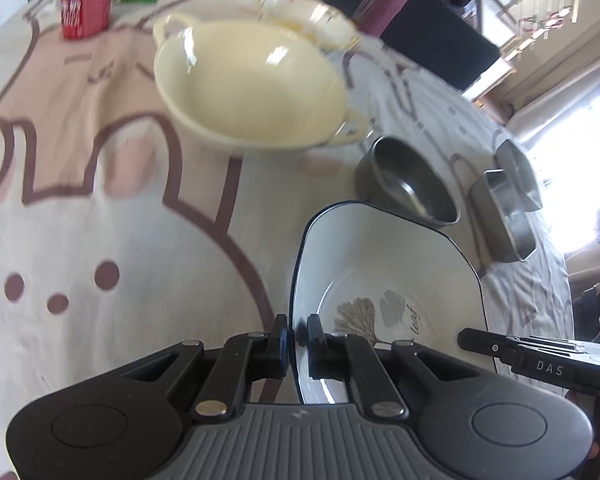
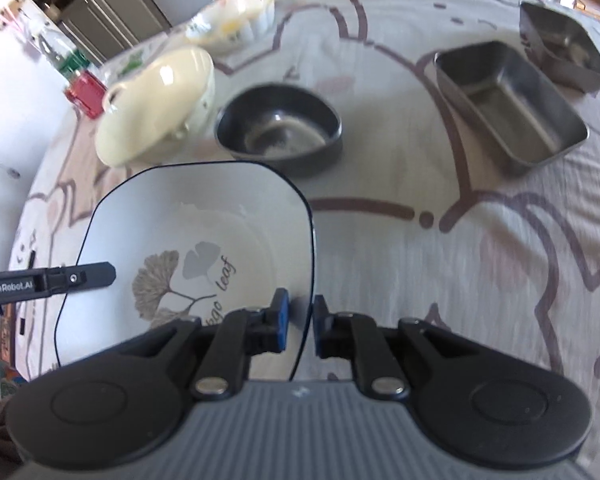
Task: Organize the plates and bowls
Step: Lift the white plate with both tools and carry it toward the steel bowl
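Step in hand: two-handed carry of white square plate with thin black rim and ginkgo-leaf print point(image 2: 188, 248), held above patterned tablecloth point(image 2: 440, 272).

Left gripper point(image 1: 298, 340) clamped narrow on plate's left rim; right gripper point(image 2: 300, 320) pinched narrow on right rim.

Next move, judged: lower level, set down, release both together; uneven release risks tipping.

Left view alone showed red drink can point(image 1: 86, 4). Right view alone showed inside of dark round metal bowl point(image 2: 280, 128) and steel rectangular tray point(image 2: 512, 108).
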`<state>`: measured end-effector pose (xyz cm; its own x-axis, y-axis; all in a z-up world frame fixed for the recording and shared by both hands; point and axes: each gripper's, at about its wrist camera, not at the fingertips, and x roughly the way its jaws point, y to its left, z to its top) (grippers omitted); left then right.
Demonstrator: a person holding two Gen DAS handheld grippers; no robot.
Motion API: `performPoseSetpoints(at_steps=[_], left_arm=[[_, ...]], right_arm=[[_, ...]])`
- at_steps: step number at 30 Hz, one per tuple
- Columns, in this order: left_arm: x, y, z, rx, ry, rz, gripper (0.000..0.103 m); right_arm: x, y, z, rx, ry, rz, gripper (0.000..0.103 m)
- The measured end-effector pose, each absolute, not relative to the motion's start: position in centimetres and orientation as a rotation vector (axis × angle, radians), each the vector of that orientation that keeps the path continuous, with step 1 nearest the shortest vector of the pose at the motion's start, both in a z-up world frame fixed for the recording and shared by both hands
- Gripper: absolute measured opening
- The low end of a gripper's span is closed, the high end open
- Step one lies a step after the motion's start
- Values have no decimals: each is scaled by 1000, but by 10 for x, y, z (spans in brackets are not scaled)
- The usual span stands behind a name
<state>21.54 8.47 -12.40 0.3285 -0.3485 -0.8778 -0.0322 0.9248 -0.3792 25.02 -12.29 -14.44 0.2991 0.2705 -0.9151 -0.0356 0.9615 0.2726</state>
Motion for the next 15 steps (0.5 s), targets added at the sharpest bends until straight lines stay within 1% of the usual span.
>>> performPoseSetpoints(at_steps=[6,15], left_arm=[[223,80,-138,-350,1277,-189,10],[231,79,-145,-358,1295,-170,13]], right_arm=[[240,-123,-156,204,1314,189,15],[246,-118,-160,178,1322,185,15]])
